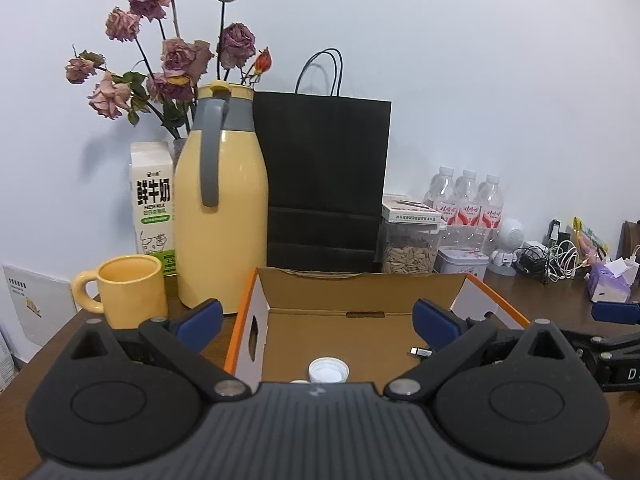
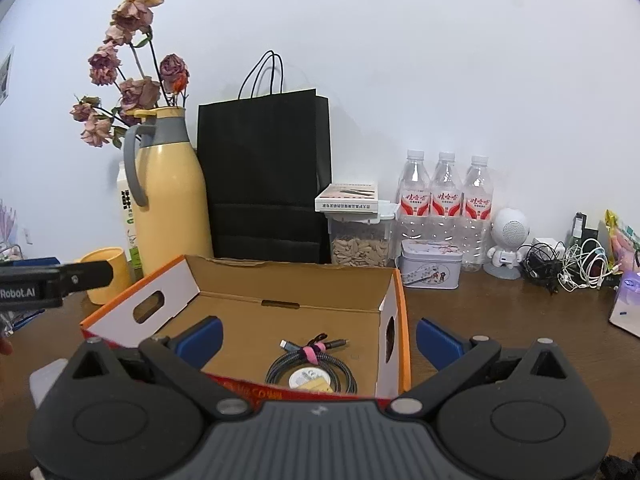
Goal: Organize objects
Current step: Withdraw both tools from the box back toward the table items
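Left view only: white bottle cap (image 1: 328,370) and a small metal adapter (image 1: 420,352) on the box floor, adapter at 3 o'clock of the cap.
Right view only: coiled braided cable (image 2: 311,368) with a pink tie, lying over a round white disc (image 2: 305,378).
Cardboard box (image 2: 288,284): open, orange-edged, on the brown worktop (image 2: 500,320), at 6 o'clock of the black paper bag (image 2: 266,168).
Left tool (image 1: 318,316): spread wide, nothing between its fingers.
Right tool (image 2: 318,334): spread wide, empty, straddling the box's right wall.
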Demonstrator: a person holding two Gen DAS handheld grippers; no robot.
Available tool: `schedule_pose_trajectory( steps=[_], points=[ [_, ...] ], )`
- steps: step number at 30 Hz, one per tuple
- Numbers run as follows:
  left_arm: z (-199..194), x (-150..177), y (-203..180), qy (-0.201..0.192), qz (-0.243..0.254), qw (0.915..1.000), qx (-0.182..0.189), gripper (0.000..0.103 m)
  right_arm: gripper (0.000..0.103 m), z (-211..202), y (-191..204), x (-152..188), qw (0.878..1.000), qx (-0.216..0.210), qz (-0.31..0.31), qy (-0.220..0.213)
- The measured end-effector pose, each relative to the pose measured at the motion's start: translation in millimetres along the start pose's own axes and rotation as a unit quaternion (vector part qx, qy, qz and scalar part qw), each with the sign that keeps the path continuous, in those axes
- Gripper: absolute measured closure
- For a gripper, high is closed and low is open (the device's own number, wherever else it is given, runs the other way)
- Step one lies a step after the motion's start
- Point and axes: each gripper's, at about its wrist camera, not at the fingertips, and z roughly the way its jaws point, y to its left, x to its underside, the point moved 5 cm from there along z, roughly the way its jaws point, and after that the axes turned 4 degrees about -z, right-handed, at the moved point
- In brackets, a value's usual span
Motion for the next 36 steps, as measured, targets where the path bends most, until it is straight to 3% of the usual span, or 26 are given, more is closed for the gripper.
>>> schedule_pose_trajectory(
  steps=[20, 36],
  points=[
    [-71, 31, 29, 0.044, -0.001, 0.9987, -0.024, 0.000, 0.000, -74, 8, 46, 0.999, 0.005, -0.016, 0.029],
    [-109, 84, 53, 0.113, -0.009, 0.9931, -0.031, 0.000, 0.000, -89, 41, 120, 0.991, -0.024, -0.004, 0.133]
  ],
)
